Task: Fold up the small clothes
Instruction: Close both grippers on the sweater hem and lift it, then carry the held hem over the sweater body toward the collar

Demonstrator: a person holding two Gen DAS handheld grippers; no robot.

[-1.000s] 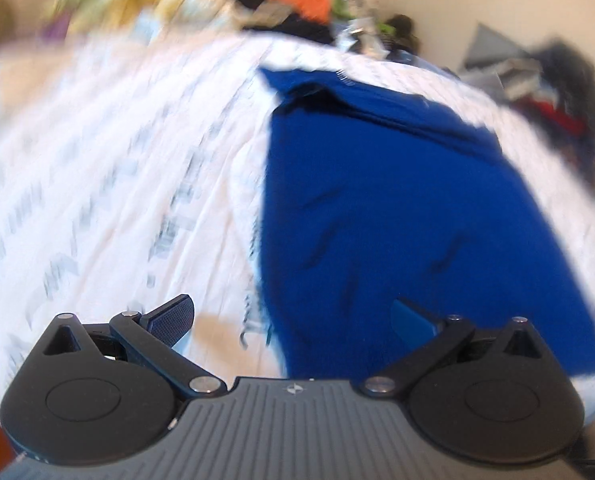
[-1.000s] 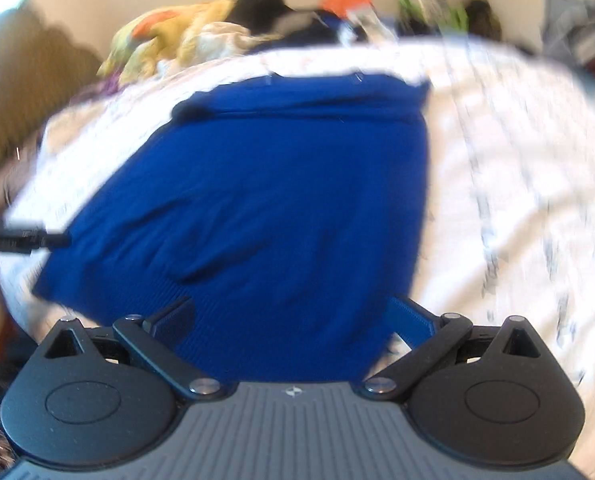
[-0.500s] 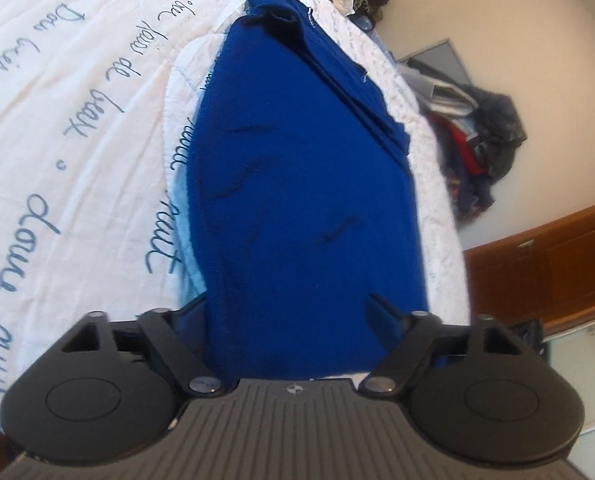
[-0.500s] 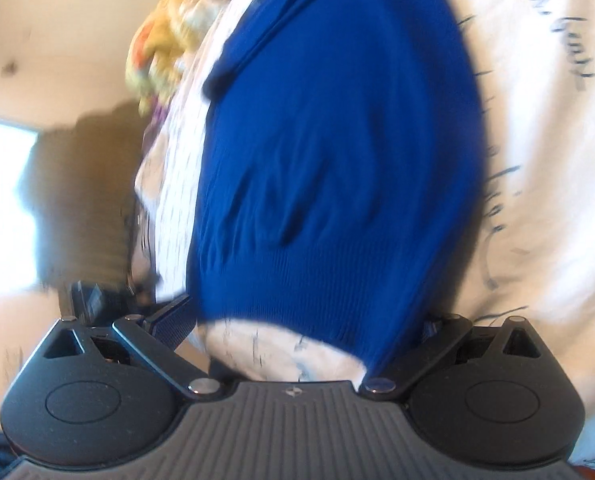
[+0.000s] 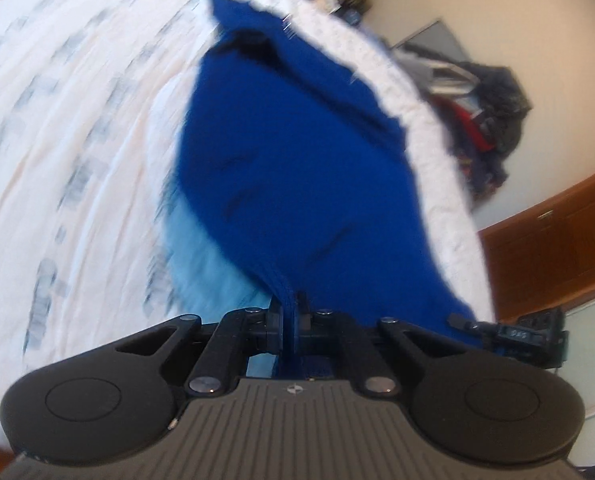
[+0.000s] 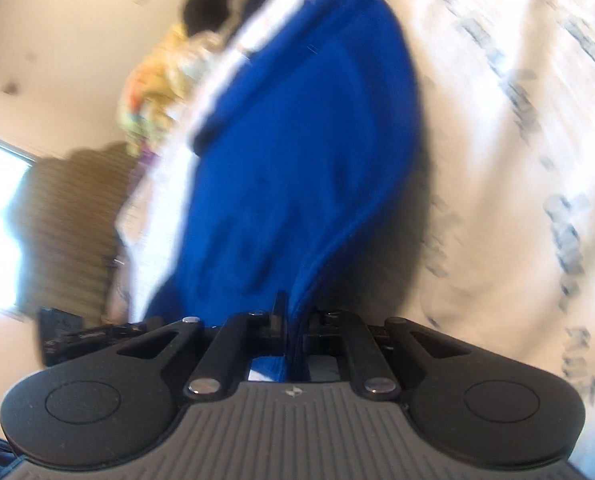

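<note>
A bright blue knit garment [image 5: 297,168] lies spread on a white bedcover with grey script [image 5: 65,128]. My left gripper [image 5: 288,310] is shut on the garment's near hem, and the cloth rises in a ridge from the bed into its closed pads. In the right wrist view the same blue garment [image 6: 297,152] runs away from me, and my right gripper [image 6: 293,316] is shut on another part of its near hem, which is pulled up into a fold. The other gripper [image 5: 509,332] shows at the right edge of the left wrist view.
A pile of dark and red clothes [image 5: 485,112] lies on the floor beyond the bed, beside a wooden cabinet [image 5: 557,248]. In the right wrist view yellow patterned bedding [image 6: 157,80] sits at the far end, with a striped sofa [image 6: 73,220] and a bright window at left.
Both grippers stood open over the garment's near hem a second ago. Both have closed on the hem, and the left one has lifted the cloth off the bedcover. Both views have tilted.
</note>
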